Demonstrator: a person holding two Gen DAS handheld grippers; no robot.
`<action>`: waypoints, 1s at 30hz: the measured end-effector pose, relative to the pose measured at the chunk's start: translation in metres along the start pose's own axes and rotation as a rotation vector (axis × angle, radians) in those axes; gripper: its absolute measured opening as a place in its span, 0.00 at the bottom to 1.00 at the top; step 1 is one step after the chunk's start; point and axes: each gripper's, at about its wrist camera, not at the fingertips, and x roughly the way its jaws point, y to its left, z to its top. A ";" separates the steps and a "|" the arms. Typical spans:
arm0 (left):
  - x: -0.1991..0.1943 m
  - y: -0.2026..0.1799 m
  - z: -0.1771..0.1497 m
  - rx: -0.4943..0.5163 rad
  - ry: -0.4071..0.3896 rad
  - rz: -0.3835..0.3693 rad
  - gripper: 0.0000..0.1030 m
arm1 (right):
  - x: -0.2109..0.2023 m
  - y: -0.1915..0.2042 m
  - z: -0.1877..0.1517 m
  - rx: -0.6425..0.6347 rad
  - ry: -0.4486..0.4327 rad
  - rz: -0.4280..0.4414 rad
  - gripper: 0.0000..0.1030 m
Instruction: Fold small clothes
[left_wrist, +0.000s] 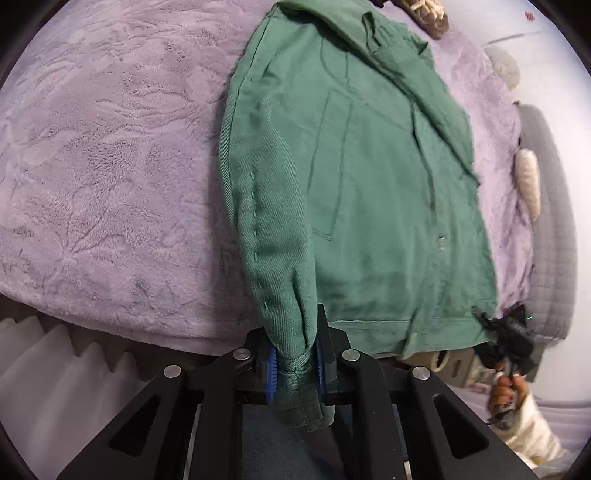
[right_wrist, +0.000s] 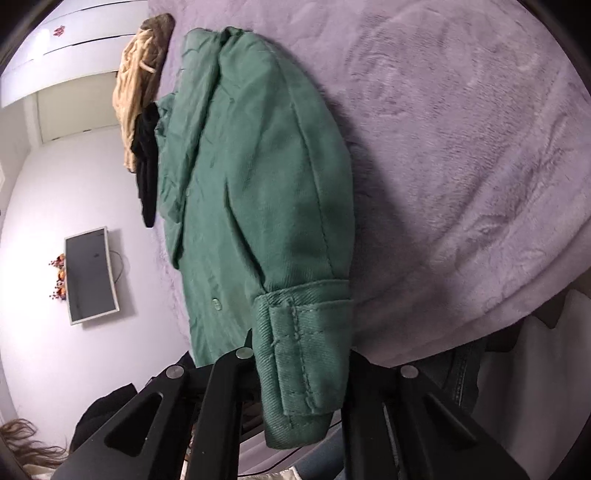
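— Looking across the bed (left_wrist: 92, 166), I'm seeing the lilac blanket lying under everything, and the green jacket (left_wrist: 369, 184) is lying spread on it, front up, with its hem reaching the near edge.

— And both sleeves are being held?

— Yes. The left claw (left_wrist: 293, 373) is pinching the left cuff (left_wrist: 295, 384) tight between its blue pads, and the right claw (right_wrist: 299, 376) is closing on the right cuff (right_wrist: 303, 354); its fingertips are hiding behind the cloth, but the cuff is sitting clamped between the arms.

— What's worrying you?

— Both cuffs are hanging off the bed's edge. If the sleeves get pulled unevenly, I'm guessing the body will be dragging toward the edge and bunching. The twill looks stiff, so a thin pinch might be slipping. Farther back, the tan and black clothes (right_wrist: 142, 110) are touching the collar and could be getting caught in a fold.
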 end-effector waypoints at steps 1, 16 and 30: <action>-0.006 0.002 0.001 -0.016 -0.011 -0.036 0.16 | -0.003 0.007 0.000 -0.010 -0.001 0.043 0.11; -0.090 -0.050 0.113 -0.074 -0.286 -0.295 0.16 | 0.005 0.149 0.083 -0.137 -0.039 0.389 0.10; -0.034 -0.103 0.350 -0.104 -0.473 -0.111 0.16 | 0.097 0.204 0.295 -0.075 -0.085 0.280 0.10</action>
